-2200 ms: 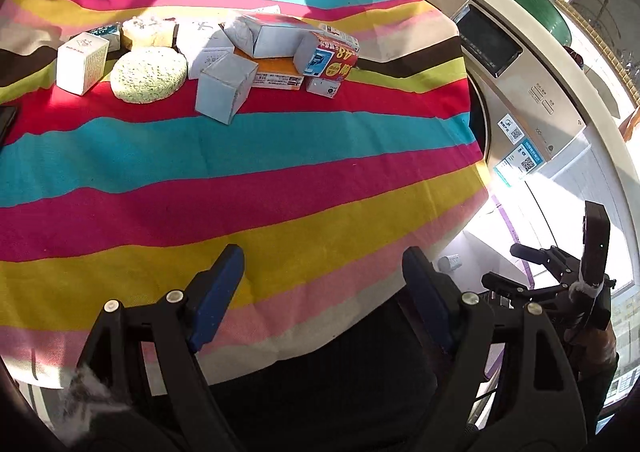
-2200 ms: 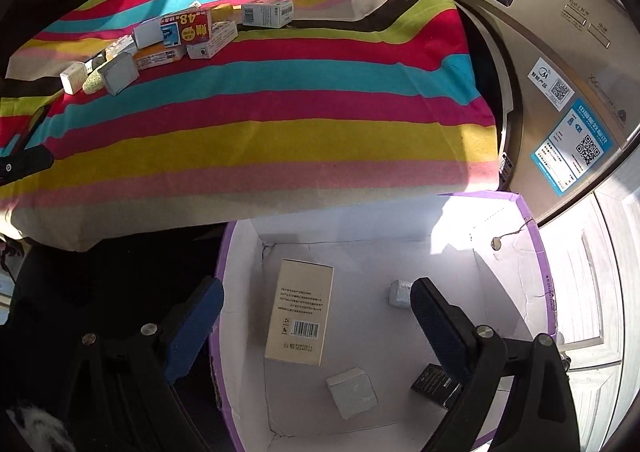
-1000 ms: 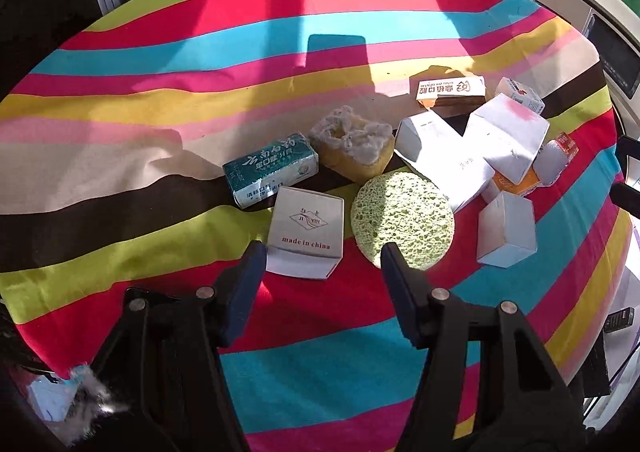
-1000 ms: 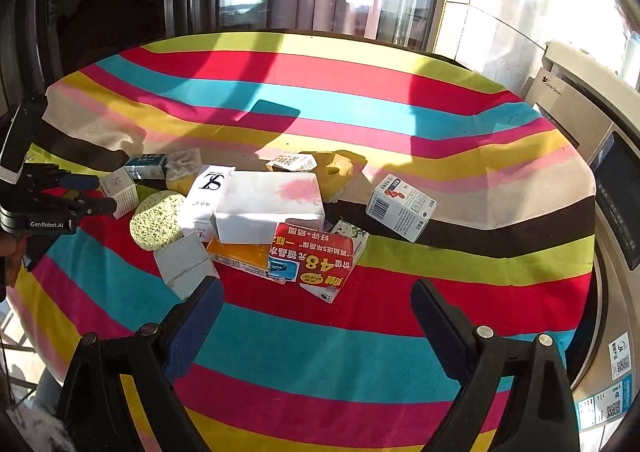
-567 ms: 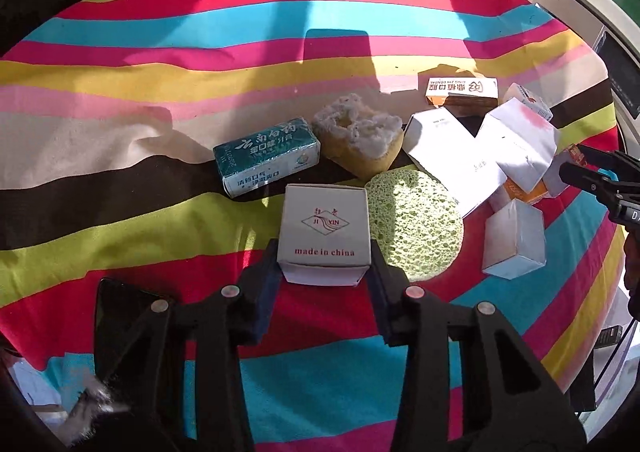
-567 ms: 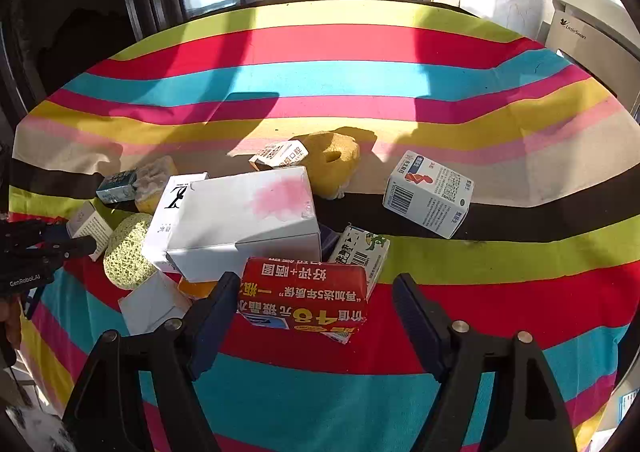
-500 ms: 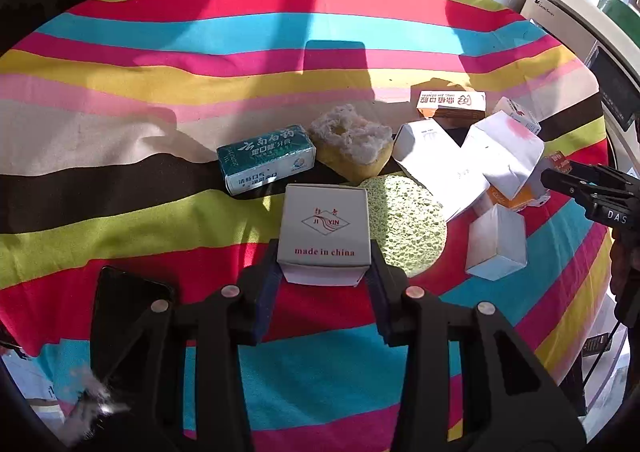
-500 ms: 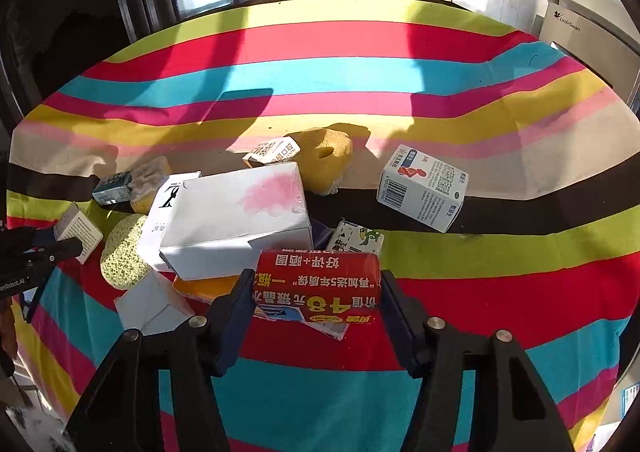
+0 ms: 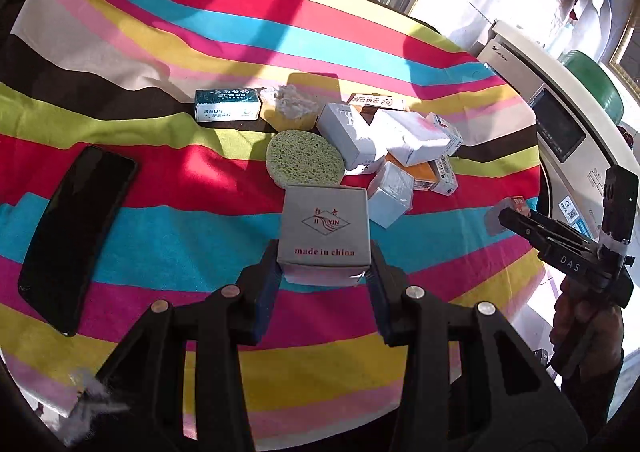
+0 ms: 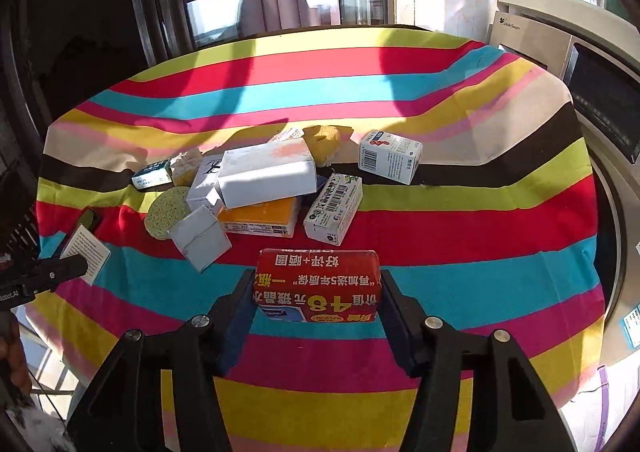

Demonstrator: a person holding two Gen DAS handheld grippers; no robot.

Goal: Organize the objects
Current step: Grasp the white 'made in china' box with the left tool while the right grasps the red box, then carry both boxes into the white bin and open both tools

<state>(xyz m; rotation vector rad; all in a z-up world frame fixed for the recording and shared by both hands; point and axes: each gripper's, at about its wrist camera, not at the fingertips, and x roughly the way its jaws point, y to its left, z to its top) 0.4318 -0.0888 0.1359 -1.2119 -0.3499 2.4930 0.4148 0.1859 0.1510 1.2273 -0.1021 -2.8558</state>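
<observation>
Beside the box pile [image 10: 256, 188], left claw [image 9: 324, 276] clamps grey box [image 9: 324, 230]; right claw [image 10: 318, 304] clamps red box [image 10: 318, 286].

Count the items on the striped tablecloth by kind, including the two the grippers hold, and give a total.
Boxes: 10
Sponges: 3
Phone: 1
Total: 14

Matt woven striped tablecloth [image 9: 168, 236], porous green sponge [image 9: 306, 158], glossy black phone [image 9: 76, 228], smooth cardboard grey box [image 9: 325, 230].
</observation>
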